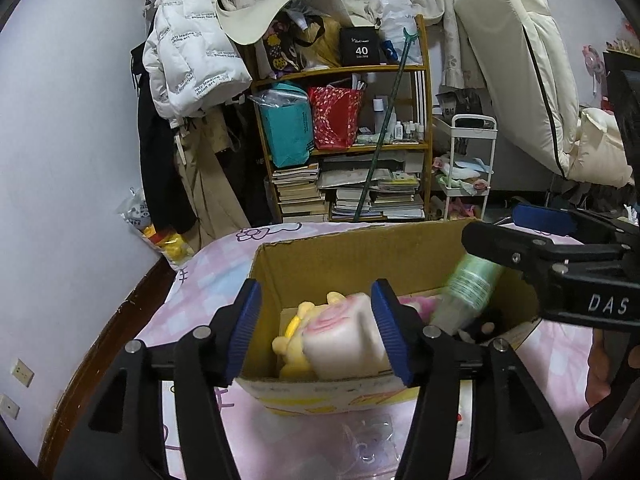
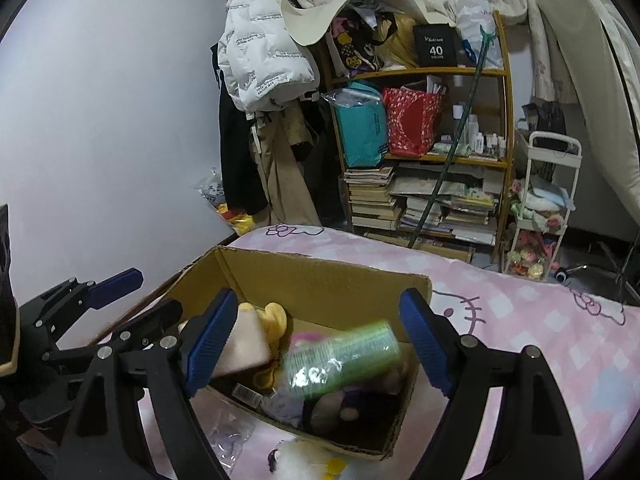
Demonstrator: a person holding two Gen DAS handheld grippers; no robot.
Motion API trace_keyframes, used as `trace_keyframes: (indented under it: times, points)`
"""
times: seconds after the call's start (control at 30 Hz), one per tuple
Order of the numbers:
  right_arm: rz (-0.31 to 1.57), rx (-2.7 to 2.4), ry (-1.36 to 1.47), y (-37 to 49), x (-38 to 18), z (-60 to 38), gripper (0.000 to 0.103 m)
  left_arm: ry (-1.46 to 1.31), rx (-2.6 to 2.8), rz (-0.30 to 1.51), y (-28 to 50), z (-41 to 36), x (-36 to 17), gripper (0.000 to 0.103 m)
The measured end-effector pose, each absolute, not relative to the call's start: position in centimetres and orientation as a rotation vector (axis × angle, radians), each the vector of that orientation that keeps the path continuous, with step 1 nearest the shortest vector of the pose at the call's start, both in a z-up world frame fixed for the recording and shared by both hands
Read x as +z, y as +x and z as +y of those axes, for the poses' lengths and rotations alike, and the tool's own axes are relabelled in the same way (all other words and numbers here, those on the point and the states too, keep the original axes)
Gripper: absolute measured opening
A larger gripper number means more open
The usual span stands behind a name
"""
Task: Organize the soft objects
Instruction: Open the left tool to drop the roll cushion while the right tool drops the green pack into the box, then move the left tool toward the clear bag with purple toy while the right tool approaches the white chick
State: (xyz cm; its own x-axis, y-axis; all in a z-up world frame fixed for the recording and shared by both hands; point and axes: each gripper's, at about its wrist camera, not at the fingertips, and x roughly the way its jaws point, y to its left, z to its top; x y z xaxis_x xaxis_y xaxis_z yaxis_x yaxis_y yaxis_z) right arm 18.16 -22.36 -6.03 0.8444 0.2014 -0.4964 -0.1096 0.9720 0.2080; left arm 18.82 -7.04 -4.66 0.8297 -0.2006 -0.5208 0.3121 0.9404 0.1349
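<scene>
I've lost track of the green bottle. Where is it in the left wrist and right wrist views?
Left wrist: the green bottle is right of centre, blurred, tilted over the cardboard box, just below the right claw.
Right wrist: the bottle is low centre, blurred, between the open right claw's fingers, over the box.
Shared landmark: the black "40" box on the shelf's top tier.

Pink checked bed [image 2: 540, 320]: cardboard box [image 2: 320, 276] on it, clear plastic [image 1: 368, 436] beside
</scene>
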Motion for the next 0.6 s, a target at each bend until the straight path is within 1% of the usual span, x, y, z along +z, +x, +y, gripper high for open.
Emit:
trace_keyframes:
  times: [0.03, 0.07, 0.1, 0.23, 0.3, 0.43, 0.5, 0.6]
  points:
    - [0.542, 0.161, 0.181, 18.1, -6.0, -22.4, 0.091, 0.217, -0.273, 0.53, 18.8, -7.0, -4.6, 0.058]
    - [0.539, 0.156, 0.188, 18.0, -5.9, -22.5, 0.098, 0.216, -0.268, 0.533, 18.7, -6.9, -4.6, 0.06]
    - [0.533, 0.153, 0.193, 17.8, -5.8, -22.6, 0.101, 0.215, -0.256, 0.532, 18.6, -6.8, -4.6, 0.064]
    - [0.519, 0.146, 0.195, 16.9, -5.0, -22.6, 0.102, 0.209, -0.244, 0.522, 17.8, -6.3, -4.0, 0.07]
    - [0.52, 0.14, 0.192, 16.5, -4.7, -22.5, 0.103, 0.207, -0.236, 0.514, 17.3, -6.1, -3.6, 0.078]
    - [0.507, 0.134, 0.191, 15.2, -3.8, -22.5, 0.103, 0.185, -0.227, 0.497, 16.0, -5.2, -2.7, 0.083]
    - [0.505, 0.129, 0.186, 14.6, -3.4, -22.5, 0.103, 0.181, -0.222, 0.496, 15.3, -4.8, -2.2, 0.088]
    - [0.503, 0.126, 0.178, 13.8, -2.8, -22.4, 0.103, 0.193, -0.214, 0.478, 14.1, -4.3, -1.4, 0.093]
